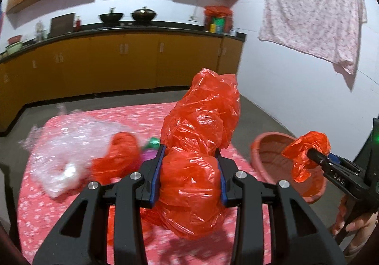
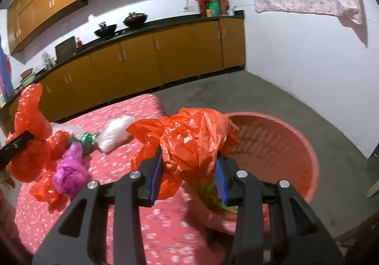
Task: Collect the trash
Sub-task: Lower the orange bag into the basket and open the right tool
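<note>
Both jaws are clamping crumpled red bags, left gripper (image 1: 189,170) a big bag (image 1: 201,137), right gripper (image 2: 189,177) a small bag (image 2: 189,144) nearing the basket (image 2: 284,137); slippery film risks sliding out early.

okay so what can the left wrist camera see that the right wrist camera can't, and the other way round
Only the left wrist view shows the person's hand on the right gripper's handle and the big heap of clear bubble wrap.

Only the right wrist view shows the whole purple bag on the table and the full pink basket.

Both show the left gripper shut on a large red bag, the right gripper shut on a smaller red bag, the pink flowered tablecloth, the kitchen cabinets and the hanging cloth.
</note>
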A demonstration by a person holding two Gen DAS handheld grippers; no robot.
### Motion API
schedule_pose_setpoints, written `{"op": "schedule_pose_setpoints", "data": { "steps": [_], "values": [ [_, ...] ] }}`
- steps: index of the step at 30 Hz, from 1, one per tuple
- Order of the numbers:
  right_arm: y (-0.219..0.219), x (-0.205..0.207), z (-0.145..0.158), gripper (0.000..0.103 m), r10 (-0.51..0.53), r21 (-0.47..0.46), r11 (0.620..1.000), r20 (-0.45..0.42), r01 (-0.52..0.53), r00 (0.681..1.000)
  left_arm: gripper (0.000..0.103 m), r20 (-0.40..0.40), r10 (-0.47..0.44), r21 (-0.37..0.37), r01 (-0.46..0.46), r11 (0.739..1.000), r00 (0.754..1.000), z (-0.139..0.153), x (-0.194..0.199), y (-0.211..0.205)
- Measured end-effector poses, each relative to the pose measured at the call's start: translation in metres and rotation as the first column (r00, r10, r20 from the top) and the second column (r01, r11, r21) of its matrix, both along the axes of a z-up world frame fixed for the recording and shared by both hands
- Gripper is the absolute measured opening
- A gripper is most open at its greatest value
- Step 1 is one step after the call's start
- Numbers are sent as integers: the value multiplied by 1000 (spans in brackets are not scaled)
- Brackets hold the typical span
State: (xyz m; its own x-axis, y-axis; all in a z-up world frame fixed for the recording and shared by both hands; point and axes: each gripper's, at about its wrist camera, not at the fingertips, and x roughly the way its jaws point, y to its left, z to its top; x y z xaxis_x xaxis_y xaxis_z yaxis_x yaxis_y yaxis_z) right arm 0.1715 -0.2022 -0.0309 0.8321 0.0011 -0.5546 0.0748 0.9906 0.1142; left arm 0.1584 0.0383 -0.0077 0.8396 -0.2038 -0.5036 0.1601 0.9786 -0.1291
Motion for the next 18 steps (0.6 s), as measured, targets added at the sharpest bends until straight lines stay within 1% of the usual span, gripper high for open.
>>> {"op": "schedule_pose_setpoints", "data": {
  "steps": [4, 9, 15, 18],
  "values": [
    [-22, -9, 4, 38, -56, -22, 998, 5, 56, 998, 38, -4, -72, -2, 72, 997, 997, -2, 11, -33],
    [-46, -15, 7, 38, -120, -39, 992, 7, 120, 993, 38, -20, -176, -7, 176, 984, 984, -6, 25, -80],
    [-72, -11, 3, 38, -182, -22, 983, 0, 182, 983, 38, -38, -270, -1, 270, 963, 962, -11, 42, -128],
    [-82, -5, -2, 38, -207, -6, 978, -8, 207, 978, 38, -53, -297, -5, 297, 955, 954, -15, 49, -142]
  ]
}}
